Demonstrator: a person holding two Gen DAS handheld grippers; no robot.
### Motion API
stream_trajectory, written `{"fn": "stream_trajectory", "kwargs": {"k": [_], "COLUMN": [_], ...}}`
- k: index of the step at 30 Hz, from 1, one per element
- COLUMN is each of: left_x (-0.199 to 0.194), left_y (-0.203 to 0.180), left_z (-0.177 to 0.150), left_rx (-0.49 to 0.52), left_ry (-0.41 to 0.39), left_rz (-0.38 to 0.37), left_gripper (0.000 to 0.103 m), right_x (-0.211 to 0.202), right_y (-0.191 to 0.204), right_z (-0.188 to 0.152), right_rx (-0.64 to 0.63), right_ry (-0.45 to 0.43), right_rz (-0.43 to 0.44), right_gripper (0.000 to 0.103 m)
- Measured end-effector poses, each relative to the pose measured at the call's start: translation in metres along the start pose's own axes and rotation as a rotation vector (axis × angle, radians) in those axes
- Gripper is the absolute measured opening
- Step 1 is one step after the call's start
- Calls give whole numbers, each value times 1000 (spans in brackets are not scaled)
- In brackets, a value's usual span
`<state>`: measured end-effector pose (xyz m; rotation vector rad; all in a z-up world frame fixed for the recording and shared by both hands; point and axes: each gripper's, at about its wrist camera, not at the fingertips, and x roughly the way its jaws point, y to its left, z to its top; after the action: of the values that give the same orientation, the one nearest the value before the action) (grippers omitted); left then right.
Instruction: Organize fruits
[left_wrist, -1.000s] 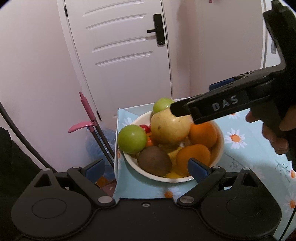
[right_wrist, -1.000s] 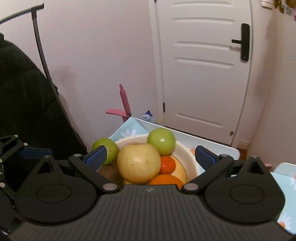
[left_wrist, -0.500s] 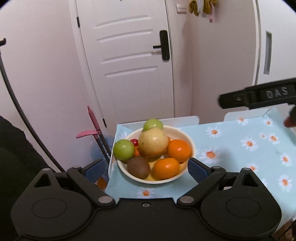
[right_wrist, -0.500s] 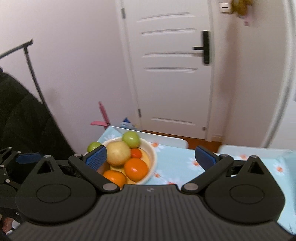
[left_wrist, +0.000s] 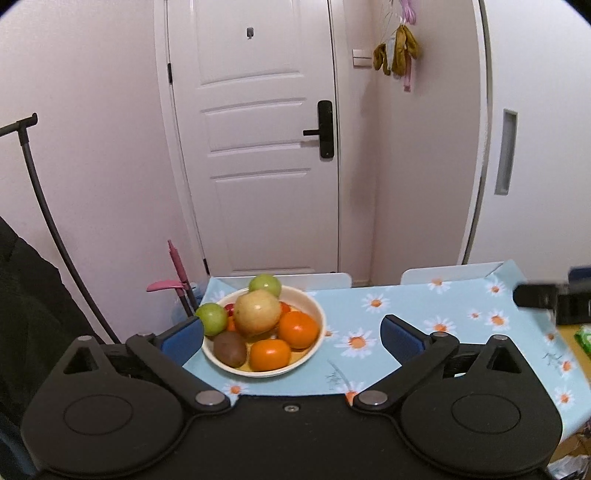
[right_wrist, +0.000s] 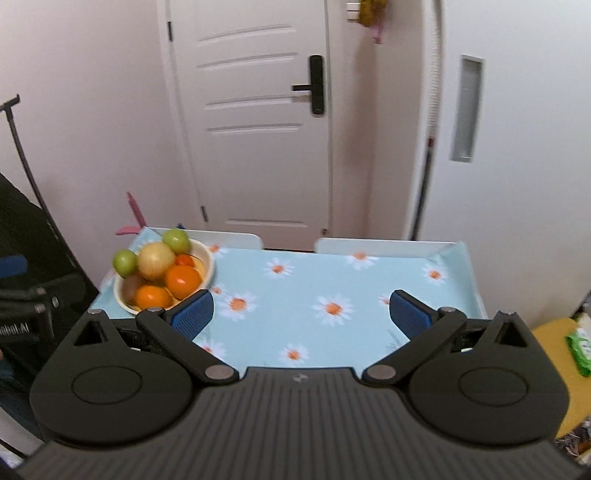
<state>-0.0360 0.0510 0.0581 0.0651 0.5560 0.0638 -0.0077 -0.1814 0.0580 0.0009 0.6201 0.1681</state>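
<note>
A cream bowl (left_wrist: 314, 347) piled with fruit stands at the left end of a table with a blue daisy cloth (left_wrist: 443, 332). It holds a yellow pear (left_wrist: 257, 311), two green apples (left_wrist: 211, 318), two oranges (left_wrist: 298, 329), a brown kiwi (left_wrist: 229, 348) and small red fruits. My left gripper (left_wrist: 291, 334) is open and empty, held back from the bowl. My right gripper (right_wrist: 301, 312) is open and empty over the cloth, right of the bowl (right_wrist: 207, 258). Its tip shows at the right edge of the left wrist view (left_wrist: 543, 295).
A white door (left_wrist: 258, 147) and pink walls stand behind the table. Two white chair backs (right_wrist: 384, 245) sit at the far table edge. A pink-handled tool (left_wrist: 177, 273) leans left of the table. A green packet (right_wrist: 578, 341) lies on a yellow surface at right.
Both grippers have pulled back and up from the bowl. The right gripper has moved right, away from the fruit. The bowl now looks smaller and farther off.
</note>
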Motion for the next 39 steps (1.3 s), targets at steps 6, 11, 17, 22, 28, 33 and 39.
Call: {"fn": "stream_trajectory", "kwargs": {"k": [6, 11, 17, 22, 28, 33, 39], "left_x": [-9, -13, -15, -14, -13, -12, -11], "left_y": [-18, -23, -26, -27, -27, -28, -30], "left_z": [-4, -7, -6, -6, -7, -6, -8], "left_rx": [-2, -1, 8, 12, 16, 18, 23], "left_ry": [1, -4, -13, -12, -8, -8, -3], "left_rz": [-21, -25, -11, -14, -16, -18, -23], "left_gripper": [103, 103, 103, 103, 103, 103, 103], "right_x": [-15, -19, -20, -20, -19, -18, -16], "right_y": [-11, -15, -15, -15, -13, -14, -16], "right_z": [-14, -18, -18, -18, -19, -20, -20], "right_rx": [9, 18, 21, 21, 26, 36, 46], "right_ry": [5, 9, 13, 13, 14, 19, 26], "right_rz": [-57, -89, -95, -95, -96, -102, -106], "right_gripper": [103, 103, 103, 103, 103, 103, 103]}}
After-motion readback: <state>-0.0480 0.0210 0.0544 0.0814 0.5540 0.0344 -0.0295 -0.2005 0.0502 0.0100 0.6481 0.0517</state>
